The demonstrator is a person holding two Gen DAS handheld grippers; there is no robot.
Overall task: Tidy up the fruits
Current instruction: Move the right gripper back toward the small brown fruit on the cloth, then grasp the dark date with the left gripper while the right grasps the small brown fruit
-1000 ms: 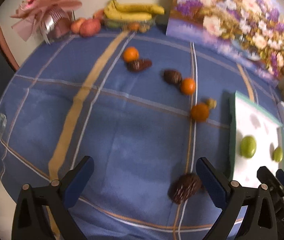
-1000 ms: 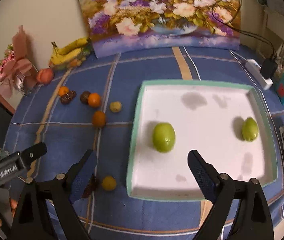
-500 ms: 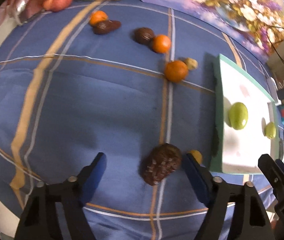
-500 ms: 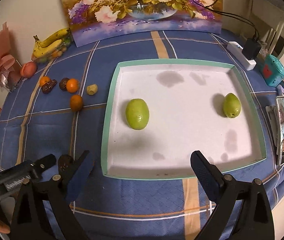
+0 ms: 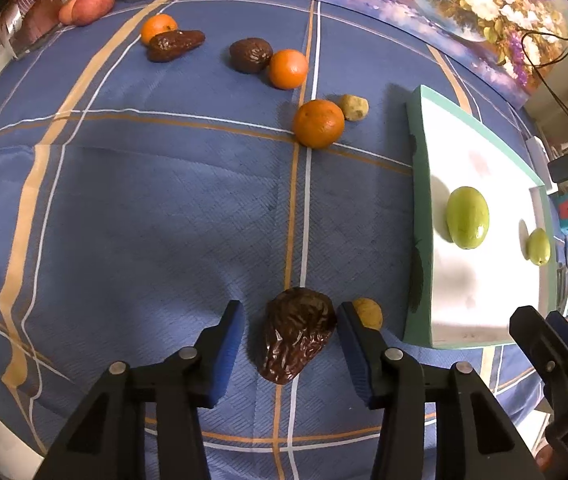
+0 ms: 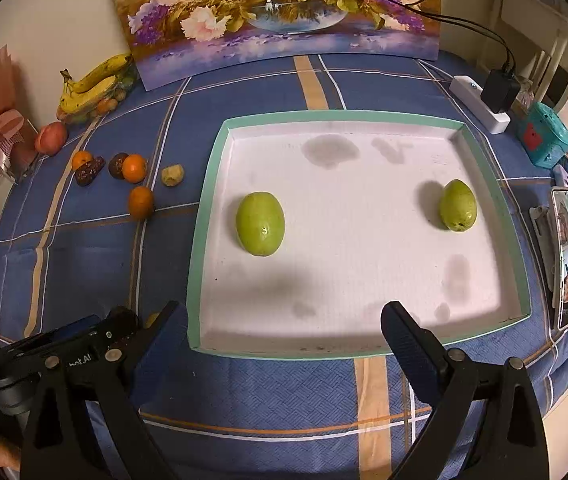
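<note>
A dark brown wrinkled fruit (image 5: 295, 336) lies on the blue checked cloth, between the jaws of my left gripper (image 5: 289, 312). Those jaws are closing: the right pad is at the fruit's side, and a small gap shows at the left pad. A small yellow fruit (image 5: 367, 314) sits just right of that gripper. The teal-rimmed white tray (image 6: 339, 115) holds two green fruits (image 6: 260, 224) (image 6: 457, 206). My right gripper (image 6: 284, 312) hangs open over the tray's near edge with nothing in it.
Three oranges (image 5: 318, 123) (image 5: 287, 69) (image 5: 158, 28), two more brown fruits (image 5: 251, 55) (image 5: 174, 45) and a yellowish fruit (image 5: 355, 107) lie farther back. Bananas (image 6: 96, 80), a peach (image 6: 50, 138), a flower painting (image 6: 284, 12) and a power strip (image 6: 479, 104) line the table's edges.
My left gripper has come down over the brown fruit and its jaws have narrowed from wide open to close around it. The right gripper has shifted slightly over the tray's near edge.
</note>
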